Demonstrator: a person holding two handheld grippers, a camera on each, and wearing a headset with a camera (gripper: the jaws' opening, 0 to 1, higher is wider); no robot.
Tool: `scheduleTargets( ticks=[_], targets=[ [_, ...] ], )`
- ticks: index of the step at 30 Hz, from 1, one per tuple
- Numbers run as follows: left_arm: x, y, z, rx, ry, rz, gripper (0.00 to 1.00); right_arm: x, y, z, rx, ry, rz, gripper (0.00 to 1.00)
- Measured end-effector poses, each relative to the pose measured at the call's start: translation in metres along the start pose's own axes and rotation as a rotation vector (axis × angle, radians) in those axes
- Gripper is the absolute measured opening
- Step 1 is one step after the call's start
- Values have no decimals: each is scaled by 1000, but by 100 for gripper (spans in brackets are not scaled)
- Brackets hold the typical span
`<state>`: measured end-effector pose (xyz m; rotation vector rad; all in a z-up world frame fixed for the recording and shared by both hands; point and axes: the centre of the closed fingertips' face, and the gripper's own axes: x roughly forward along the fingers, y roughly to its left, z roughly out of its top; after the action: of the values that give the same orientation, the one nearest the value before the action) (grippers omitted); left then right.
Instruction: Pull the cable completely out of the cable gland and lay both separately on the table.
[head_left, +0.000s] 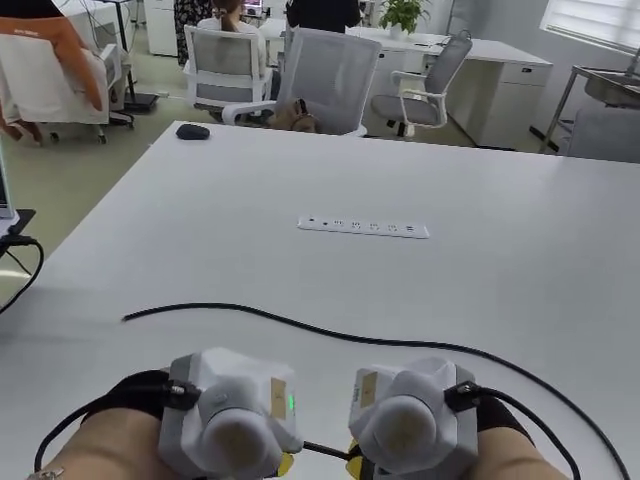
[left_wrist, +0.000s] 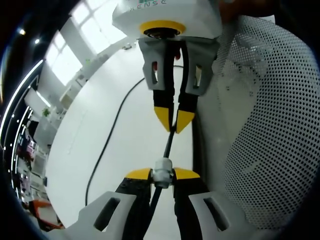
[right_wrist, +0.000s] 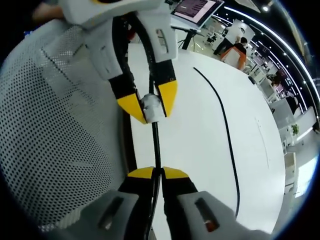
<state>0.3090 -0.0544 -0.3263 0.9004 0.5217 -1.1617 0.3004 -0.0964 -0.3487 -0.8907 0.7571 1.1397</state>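
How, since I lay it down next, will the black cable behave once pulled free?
Probably floppy: the cable lies in loose curves across the table. Likely light, being thin. Its end may flop once out of the cable gland.

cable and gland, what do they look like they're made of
The cable looks like a black rubber or plastic sheath, smooth and matte; it lies in loose, soft curves. The gland seems to be whitish plastic with a slight sheen and a moulded-looking ring, though painted metal can't be ruled out.
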Motion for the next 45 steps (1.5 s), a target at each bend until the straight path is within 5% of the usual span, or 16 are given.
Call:
scheduleTargets(
  ticks=[4, 8, 13, 27, 30, 37, 41, 43, 45],
  targets=[
    [1, -3, 0, 14, 6, -6, 17, 1, 0, 1, -82, 19, -21, 13],
    [0, 0, 4, 19, -10, 6, 17, 0, 6, 11, -88, -22, -1, 18],
    [-1, 0, 8, 24, -28, 6, 17, -2, 1, 11, -78, -38, -12, 4],
    [-2, 11, 4, -8, -21, 40, 17, -2, -15, -20, -4, 102, -70, 4],
    [-3, 11, 6, -7, -29, 44, 17, -3, -15, -19, -10, 99, -70, 5],
    [-3, 8, 13, 30, -55, 38, 17, -3, 2, 17, -67, -65, -7, 19],
    [-3, 4, 17, 31, -70, 22, 17, -4, -6, 13, -62, -50, -37, 3],
    [-3, 6, 15, 42, -58, 34, 17, -4, -9, 6, 18, -31, -39, 4],
    [-5, 12, 16, 0, -74, 50, 17, -7, -19, -3, -1, 21, -90, 4]
  ],
)
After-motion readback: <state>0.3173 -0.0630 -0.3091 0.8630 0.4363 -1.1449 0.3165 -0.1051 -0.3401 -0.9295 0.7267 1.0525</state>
